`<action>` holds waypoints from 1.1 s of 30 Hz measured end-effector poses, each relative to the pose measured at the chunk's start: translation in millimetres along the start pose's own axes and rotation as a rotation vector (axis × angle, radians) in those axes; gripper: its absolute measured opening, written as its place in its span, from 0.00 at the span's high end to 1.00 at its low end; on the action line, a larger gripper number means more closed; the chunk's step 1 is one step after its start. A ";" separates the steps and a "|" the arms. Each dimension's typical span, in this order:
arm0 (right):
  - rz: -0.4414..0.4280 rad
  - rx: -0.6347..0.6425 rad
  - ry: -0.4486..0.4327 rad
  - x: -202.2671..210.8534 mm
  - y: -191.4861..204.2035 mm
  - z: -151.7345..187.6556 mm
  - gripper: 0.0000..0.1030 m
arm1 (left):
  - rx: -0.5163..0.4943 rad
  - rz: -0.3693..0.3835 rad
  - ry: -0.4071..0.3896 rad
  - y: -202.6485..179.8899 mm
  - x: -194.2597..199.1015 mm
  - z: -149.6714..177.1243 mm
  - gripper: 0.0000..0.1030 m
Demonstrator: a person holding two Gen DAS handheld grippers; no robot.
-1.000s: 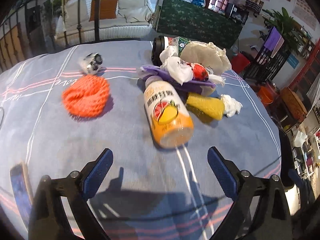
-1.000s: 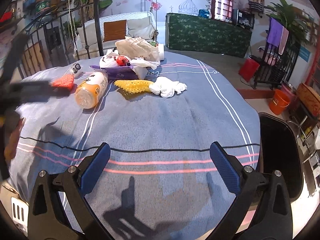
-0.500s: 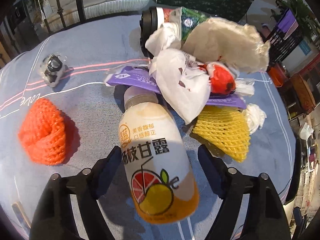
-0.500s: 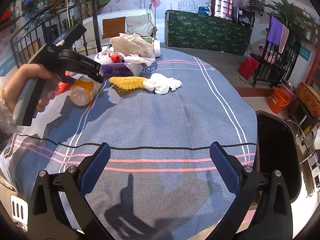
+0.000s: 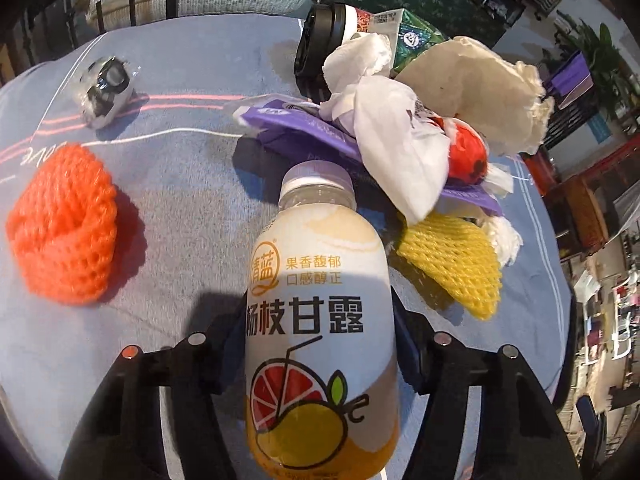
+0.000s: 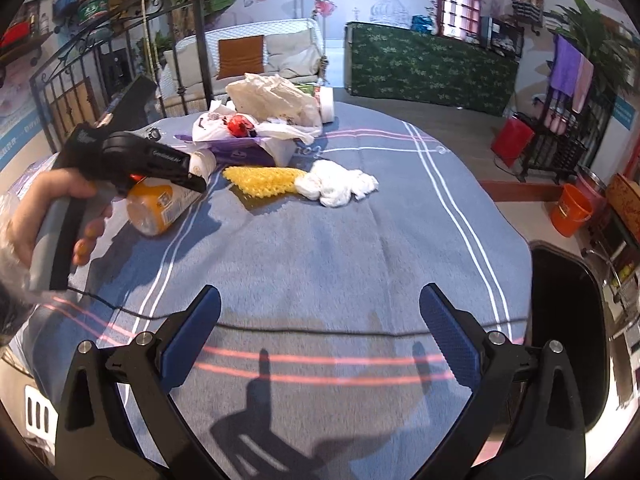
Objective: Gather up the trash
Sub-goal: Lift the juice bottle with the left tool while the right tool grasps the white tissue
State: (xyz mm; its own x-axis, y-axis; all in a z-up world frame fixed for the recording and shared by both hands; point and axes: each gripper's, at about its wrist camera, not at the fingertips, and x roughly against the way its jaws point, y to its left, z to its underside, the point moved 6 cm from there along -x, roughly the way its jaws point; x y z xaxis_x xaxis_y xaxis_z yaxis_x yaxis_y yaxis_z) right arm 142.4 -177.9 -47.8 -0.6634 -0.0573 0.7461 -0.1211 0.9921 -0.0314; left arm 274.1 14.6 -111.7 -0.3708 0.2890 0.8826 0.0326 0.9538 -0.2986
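Note:
A juice bottle (image 5: 320, 320) with an orange base and pale cap lies on the blue tablecloth (image 6: 340, 260). My left gripper (image 5: 318, 316) straddles its body. Its jaws are closing, and the pads sit against the bottle's two sides. From the right wrist view the bottle (image 6: 160, 208) still rests on the cloth under that gripper (image 6: 180, 176), which a hand (image 6: 48, 208) holds. Behind the bottle lie a purple wrapper (image 5: 304, 140), a white plastic bag (image 5: 400, 152), a yellow foam net (image 5: 452, 268) and an orange foam net (image 5: 64, 228). My right gripper (image 6: 320, 312) hangs open over bare cloth.
A white tissue wad (image 6: 340, 184) lies beside the yellow net. A black-lidded cup (image 5: 324, 40), a beige bag (image 5: 472, 88) and a small wrapped object (image 5: 106, 88) sit farther back. A black bin (image 6: 568, 340) stands off the table's right edge.
My left gripper moved forward and down over the bottle, and its jaws narrowed from wide apart to the bottle's sides. The right gripper drifted slightly and stayed open.

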 end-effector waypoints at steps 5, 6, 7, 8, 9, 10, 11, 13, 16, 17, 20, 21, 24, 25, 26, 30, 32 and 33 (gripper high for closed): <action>-0.036 0.007 0.007 -17.3 1.5 -17.4 0.05 | 0.019 0.053 -0.053 4.4 34.4 24.3 0.41; -0.031 0.010 0.009 -21.2 1.7 -20.3 0.05 | 0.016 0.052 -0.071 6.1 42.4 28.9 0.41; -0.026 0.014 0.017 -27.7 0.9 -25.3 0.05 | 0.004 0.043 -0.095 7.0 50.8 32.4 0.41; -0.024 0.012 0.028 -35.4 -0.6 -30.8 0.05 | -0.011 0.031 -0.121 6.4 59.0 36.9 0.41; -0.027 0.007 0.033 -40.0 -1.1 -33.4 0.05 | -0.025 0.023 -0.146 9.0 66.2 38.2 0.41; -0.035 -0.006 0.041 -48.6 -3.6 -39.2 0.05 | -0.036 0.022 -0.169 8.9 74.4 42.5 0.41; -0.036 -0.013 0.049 -56.5 -5.7 -44.6 0.05 | -0.039 0.031 -0.182 8.9 81.2 46.5 0.41; -0.024 -0.007 0.062 -74.3 -9.8 -55.0 0.05 | -0.024 0.058 -0.189 8.3 87.3 50.3 0.41; -0.010 0.019 0.103 -101.4 -14.2 -66.1 0.16 | -0.016 0.065 -0.205 8.7 87.5 56.7 0.41; -0.012 0.021 0.123 -110.4 -16.0 -69.2 0.18 | -0.016 0.066 -0.208 4.7 85.3 60.8 0.41; -0.023 0.018 0.177 -137.2 -23.4 -79.1 0.21 | -0.015 0.071 -0.220 -11.4 77.2 69.9 0.41; -0.023 0.017 0.181 -143.6 -25.9 -82.6 0.21 | -0.023 0.062 -0.224 -28.0 67.2 67.4 0.41; -0.011 0.047 0.214 -166.8 -28.8 -89.9 0.22 | -0.044 0.053 -0.231 -32.7 67.1 71.2 0.41; -0.008 0.051 0.223 -171.5 -28.7 -90.6 0.23 | -0.042 0.064 -0.228 -32.0 66.8 72.1 0.41; -0.019 0.054 0.243 -178.8 -28.0 -90.7 0.24 | -0.039 0.073 -0.227 -32.2 67.0 72.9 0.41; -0.067 0.021 0.267 -189.8 -27.0 -89.4 0.48 | -0.043 0.058 -0.245 -32.1 67.9 76.2 0.41; -0.108 -0.020 0.264 -188.5 -26.2 -90.7 0.62 | -0.039 0.072 -0.245 -32.1 67.3 76.9 0.41; -0.108 -0.029 0.264 -187.7 -26.1 -90.6 0.66 | -0.038 0.074 -0.246 -32.4 67.2 77.6 0.41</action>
State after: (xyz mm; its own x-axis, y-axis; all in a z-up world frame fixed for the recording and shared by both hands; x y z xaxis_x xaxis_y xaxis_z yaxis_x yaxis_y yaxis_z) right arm 336.9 -182.9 -126.7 -0.4325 -0.1360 0.8913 -0.1566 0.9849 0.0743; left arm 176.1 -3.3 -70.9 -0.5807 0.3337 0.7426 0.1010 0.9346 -0.3409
